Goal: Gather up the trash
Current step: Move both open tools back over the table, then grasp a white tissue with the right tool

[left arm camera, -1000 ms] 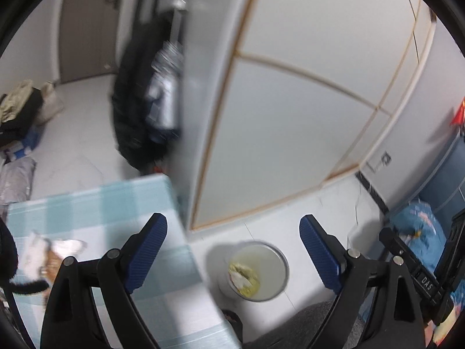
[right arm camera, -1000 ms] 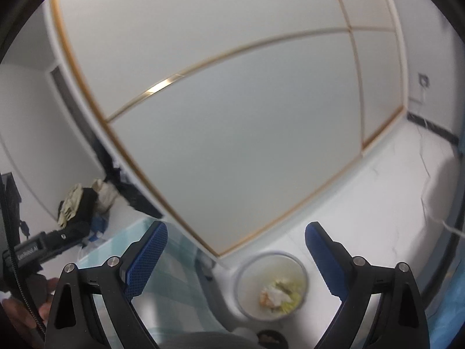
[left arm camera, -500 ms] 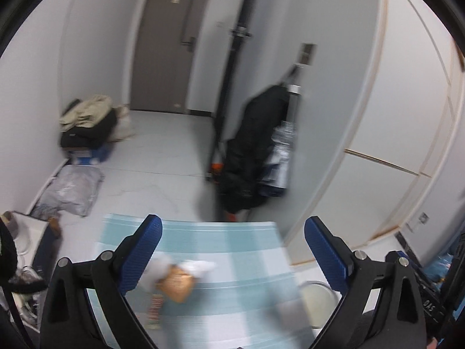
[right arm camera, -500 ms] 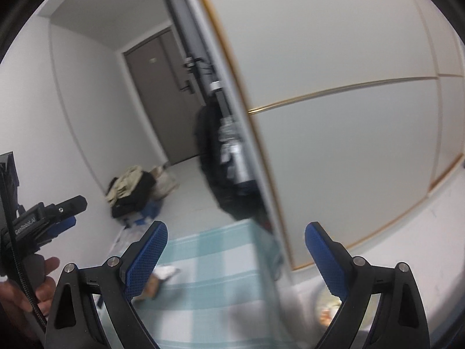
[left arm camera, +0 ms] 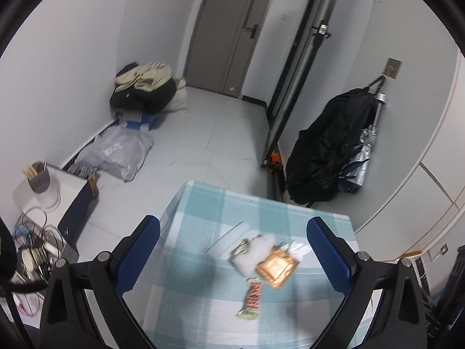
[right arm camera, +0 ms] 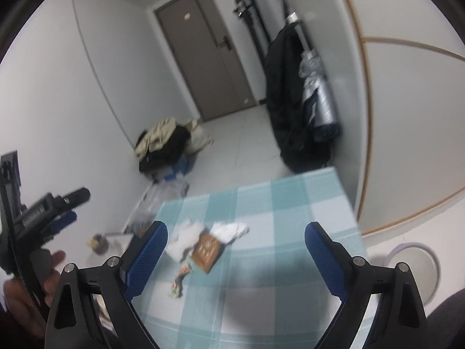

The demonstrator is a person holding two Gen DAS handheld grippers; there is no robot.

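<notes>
A small heap of trash lies on the blue-checked tablecloth (left arm camera: 203, 305): an orange-brown packet (left arm camera: 276, 266), crumpled white tissue (left arm camera: 255, 251), a white plastic piece (left arm camera: 229, 237) and a red-and-white candy wrapper (left arm camera: 252, 298). My left gripper (left arm camera: 232, 254) is open and empty above the table, with the heap between its fingers. My right gripper (right arm camera: 235, 257) is open and empty; the brown packet (right arm camera: 207, 250), tissue (right arm camera: 229, 230) and wrapper (right arm camera: 180, 280) lie just ahead of it. A white bin (right arm camera: 418, 270) stands on the floor at the table's right.
A black bag (left arm camera: 328, 151) and silver umbrella (left arm camera: 360, 160) hang on the wall past the table. A pile of clothes (left arm camera: 145, 87) and a plastic bag (left arm camera: 116, 154) lie on the floor. A white side table (left arm camera: 66, 186) with a cup stands at left.
Both grippers have swung left, away from the bin on the floor and the wardrobe, and now face the table with the trash heap. Both stayed open and empty.
</notes>
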